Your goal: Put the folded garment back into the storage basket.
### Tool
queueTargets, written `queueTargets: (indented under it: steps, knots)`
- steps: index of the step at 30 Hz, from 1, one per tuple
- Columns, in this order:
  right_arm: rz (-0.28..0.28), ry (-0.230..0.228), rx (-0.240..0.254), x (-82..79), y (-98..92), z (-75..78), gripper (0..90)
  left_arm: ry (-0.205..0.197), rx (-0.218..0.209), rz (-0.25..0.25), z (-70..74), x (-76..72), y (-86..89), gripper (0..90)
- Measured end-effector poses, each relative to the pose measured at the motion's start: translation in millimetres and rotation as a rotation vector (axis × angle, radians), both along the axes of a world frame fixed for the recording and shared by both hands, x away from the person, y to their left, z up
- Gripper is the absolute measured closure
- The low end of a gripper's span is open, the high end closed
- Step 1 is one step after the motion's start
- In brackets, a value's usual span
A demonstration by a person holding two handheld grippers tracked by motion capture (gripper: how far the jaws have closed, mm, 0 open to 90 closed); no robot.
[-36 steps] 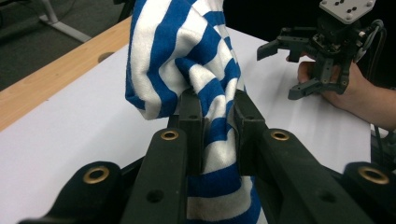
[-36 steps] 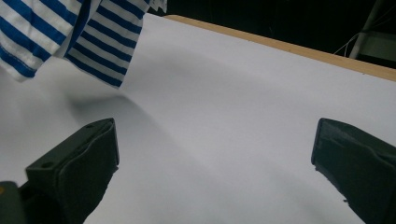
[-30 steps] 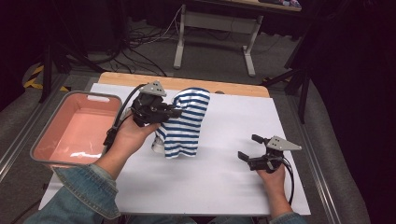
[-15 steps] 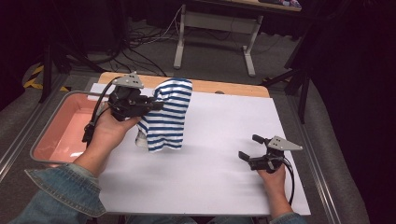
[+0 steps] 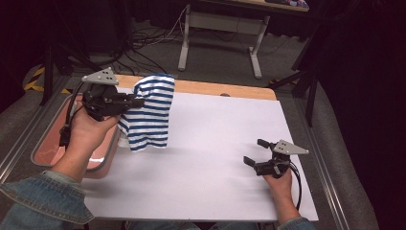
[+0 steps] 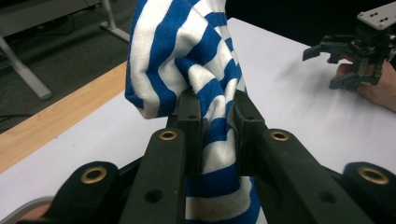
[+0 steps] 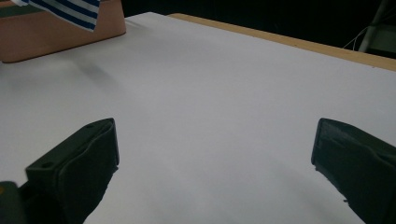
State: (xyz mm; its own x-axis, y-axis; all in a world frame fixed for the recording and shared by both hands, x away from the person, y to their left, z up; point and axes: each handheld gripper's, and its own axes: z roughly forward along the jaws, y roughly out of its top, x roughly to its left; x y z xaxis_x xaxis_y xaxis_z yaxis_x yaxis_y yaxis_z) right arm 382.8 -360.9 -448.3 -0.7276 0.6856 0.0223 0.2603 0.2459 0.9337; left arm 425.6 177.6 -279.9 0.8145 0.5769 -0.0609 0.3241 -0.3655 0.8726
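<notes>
High view puts your left gripper [image 5: 136, 102] up off the table at the left, with the blue-and-white striped cloth garment [image 5: 149, 112] hanging from it, draped down beside the pink plastic tub [image 5: 44, 155] and just above the white sheet covering the table [image 5: 215, 143]. From up there you cannot make out how the jaws meet the fabric, since the cloth folds over them. Your left gripper view settles that: the 2 black jaws stand close together and pinch a bunched fold of the striped garment [image 6: 196, 79] between their pads, the cloth rising above them and spilling down below. That same view also catches your right gripper [image 6: 348, 63] far off at the upper right, resting on the white sheet. In the high view your right gripper [image 5: 254, 152] sits at the right side of the sheet, well apart from the garment, its jaws spread with nothing between them. Your right gripper view confirms it: the 2 jaws stand wide at either edge over bare white sheet [image 7: 210, 107]. It adds what the other views leave out: the tub's pink wall [image 7: 60, 28] seen low from the side, with a corner of the striped garment [image 7: 70, 11] hanging in front of it.
</notes>
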Motion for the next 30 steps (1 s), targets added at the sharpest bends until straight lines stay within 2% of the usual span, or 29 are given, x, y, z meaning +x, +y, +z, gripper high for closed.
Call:
queueTargets:
  steps: [2,7,16,30]
  knots:
    - [0.004,0.002,0.002,-0.1,0.3,-0.1,1.0,-0.010,0.006,0.016,0.4,-0.8,7.1,77.6]
    - [0.013,0.004,0.003,0.0,0.6,-0.4,1.0,0.005,0.005,0.045,1.3,-2.4,20.3,77.6]
    - [0.028,0.007,0.008,-0.1,1.4,-0.7,1.0,-0.005,0.016,0.115,5.5,-9.8,55.5,77.6]
    - [0.032,0.011,0.015,0.0,0.6,-0.8,1.0,-0.011,0.041,0.168,7.5,-19.2,95.0,77.5]
